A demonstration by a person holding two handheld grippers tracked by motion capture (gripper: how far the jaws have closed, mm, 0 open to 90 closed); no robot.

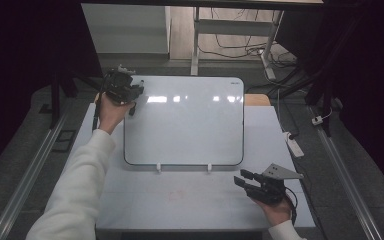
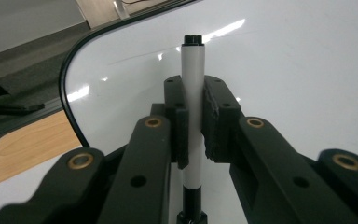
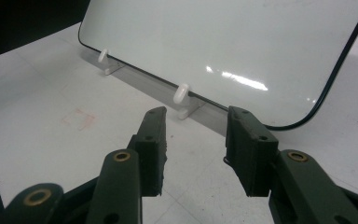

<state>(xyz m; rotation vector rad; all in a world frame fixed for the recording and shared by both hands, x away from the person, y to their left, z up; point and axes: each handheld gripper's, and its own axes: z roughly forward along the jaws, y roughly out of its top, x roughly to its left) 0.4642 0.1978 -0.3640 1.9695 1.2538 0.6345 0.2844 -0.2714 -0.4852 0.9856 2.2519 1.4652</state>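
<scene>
Clamping the light, stiff, likely slippery marker [image 2: 193,93] at mid-barrel (a sensible hold), the left gripper [image 2: 194,123] nears the whiteboard [image 1: 190,125]; the right gripper [image 3: 196,144] gapes empty.

Lab – floor rails [image 1: 27,172], loose cables [image 1: 240,47].

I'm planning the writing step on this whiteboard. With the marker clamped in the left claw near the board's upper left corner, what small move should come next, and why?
Probably tip the left claw forward until the marker tip meets the whiteboard. The marker is already gripped firmly between the pads and points at the blank upper left area; whether it touches yet I cannot tell. The right claw hangs open over the table, holding nothing.
</scene>
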